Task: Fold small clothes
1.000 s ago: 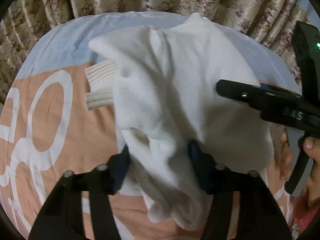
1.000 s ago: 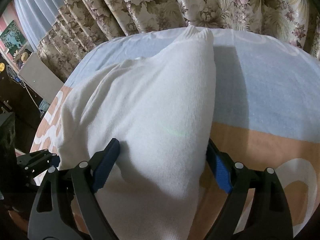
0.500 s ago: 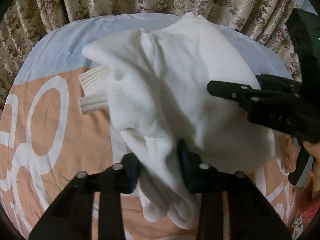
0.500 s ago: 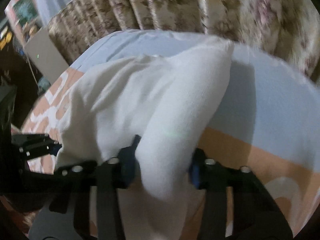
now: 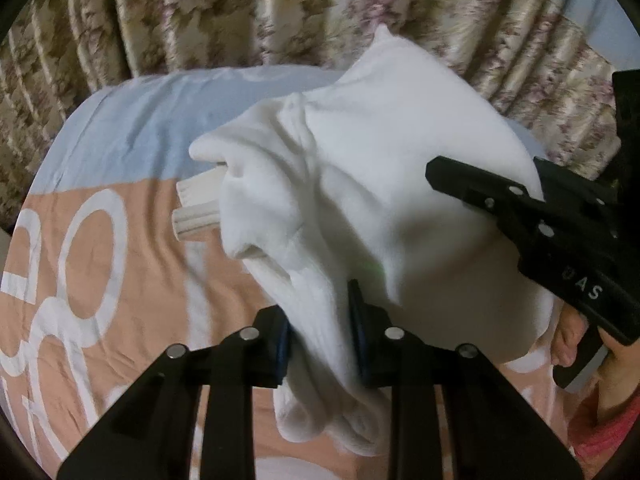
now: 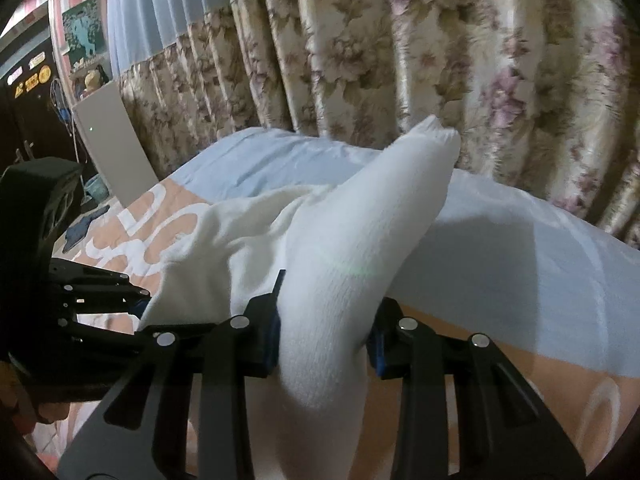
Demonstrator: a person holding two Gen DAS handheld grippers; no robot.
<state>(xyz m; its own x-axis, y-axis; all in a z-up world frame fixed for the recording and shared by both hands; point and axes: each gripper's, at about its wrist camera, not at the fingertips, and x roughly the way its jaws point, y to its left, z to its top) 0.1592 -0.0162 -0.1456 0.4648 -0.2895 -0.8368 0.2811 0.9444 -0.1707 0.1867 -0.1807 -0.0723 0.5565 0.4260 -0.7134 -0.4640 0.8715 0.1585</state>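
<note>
A white knit garment (image 5: pixel 380 168) lies bunched on the bed, lifted at its near side. My left gripper (image 5: pixel 320 332) is shut on a thick fold of its near edge. Two ribbed cuffs (image 5: pixel 196 208) stick out at its left. My right gripper (image 6: pixel 324 332) is shut on another fold of the same garment (image 6: pixel 352 240), whose far corner rises to a point. The right gripper also shows in the left wrist view (image 5: pixel 520 208), at the garment's right side. The left gripper shows in the right wrist view (image 6: pixel 104 292), at the left.
The bed (image 5: pixel 100 280) has a peach cover with white letters and a pale blue sheet (image 6: pixel 520 248) at the far end. Floral curtains (image 6: pixel 400 60) hang close behind it. A grey board (image 6: pixel 112 144) and dark furniture stand at the left.
Both grippers have shut on folds of the garment and lifted it off the bed. The garment's far corner now stands higher against the curtains.
</note>
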